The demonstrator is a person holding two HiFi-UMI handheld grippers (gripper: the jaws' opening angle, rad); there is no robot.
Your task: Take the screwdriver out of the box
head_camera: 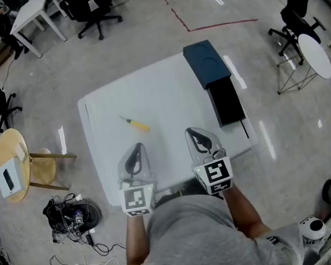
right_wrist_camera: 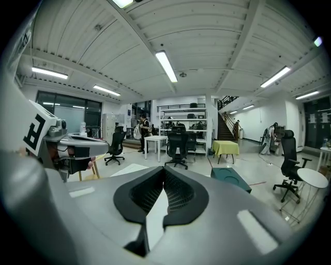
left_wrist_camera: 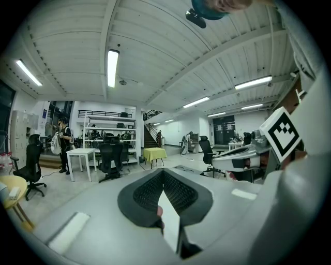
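Observation:
A screwdriver (head_camera: 134, 124) with a yellow handle lies on the white table (head_camera: 165, 91), left of centre and outside the box. The box stands at the table's right side: its dark teal lid (head_camera: 206, 62) lies at the far end and the open black base (head_camera: 225, 101) just nearer. The teal lid (right_wrist_camera: 230, 179) also shows in the right gripper view. My left gripper (head_camera: 135, 149) and right gripper (head_camera: 192, 133) hover side by side over the table's near edge. Both are shut with nothing in them. The jaws meet at the tips in the left gripper view (left_wrist_camera: 163, 172) and the right gripper view (right_wrist_camera: 164, 173).
A round wooden side table (head_camera: 12, 164) stands on the floor at the left, with a tangle of cables (head_camera: 72, 215) below it. Office chairs (head_camera: 94, 8) and a white desk (head_camera: 35, 12) stand at the back. A small round white table (head_camera: 314, 54) stands at the right.

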